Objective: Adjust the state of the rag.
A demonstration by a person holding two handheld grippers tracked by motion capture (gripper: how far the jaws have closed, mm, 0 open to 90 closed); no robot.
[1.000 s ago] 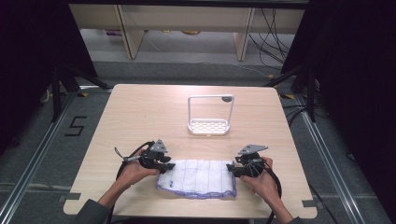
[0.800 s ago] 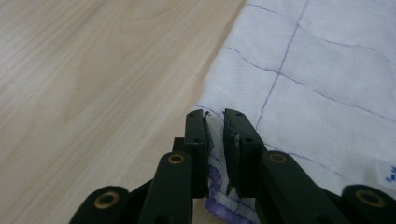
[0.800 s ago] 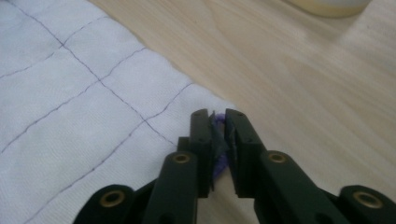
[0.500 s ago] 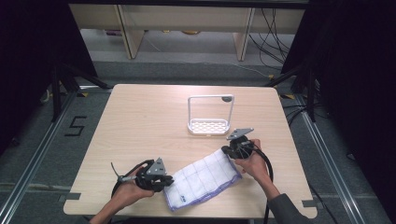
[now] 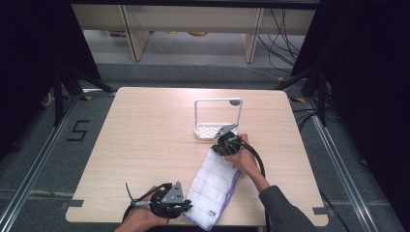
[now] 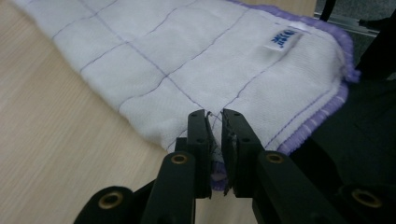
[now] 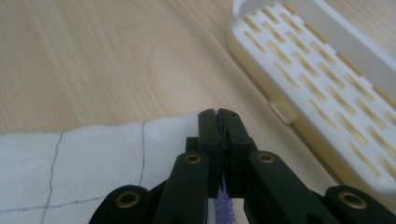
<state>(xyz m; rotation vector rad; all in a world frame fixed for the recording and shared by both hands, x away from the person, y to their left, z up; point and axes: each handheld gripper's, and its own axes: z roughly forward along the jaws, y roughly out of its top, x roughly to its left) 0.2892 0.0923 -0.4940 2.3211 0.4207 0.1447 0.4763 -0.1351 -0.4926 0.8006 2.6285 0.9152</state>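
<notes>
Both claws had just clamped opposite ends of the cloth point(image 5: 215, 186) and swung it: left claw point(image 5: 180, 205) near the counter's point(image 5: 145, 135) front edge, right claw point(image 5: 223, 147) beside the white rack point(image 5: 217, 116), probably repositioning it.

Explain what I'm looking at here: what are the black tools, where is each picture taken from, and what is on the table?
No robot here: a person holds a hand tool with two black fingers in each hand. The high view looks down on a wooden table. The left gripper and the right gripper each pinch one end of a folded white cloth with purple edging. Beyond it stands a white plastic rack with a slotted base. The other two pictures come from cameras riding on the tools: the left gripper view shows its fingers shut on the cloth's edge, the right gripper view the same at the far end beside the rack.
</notes>
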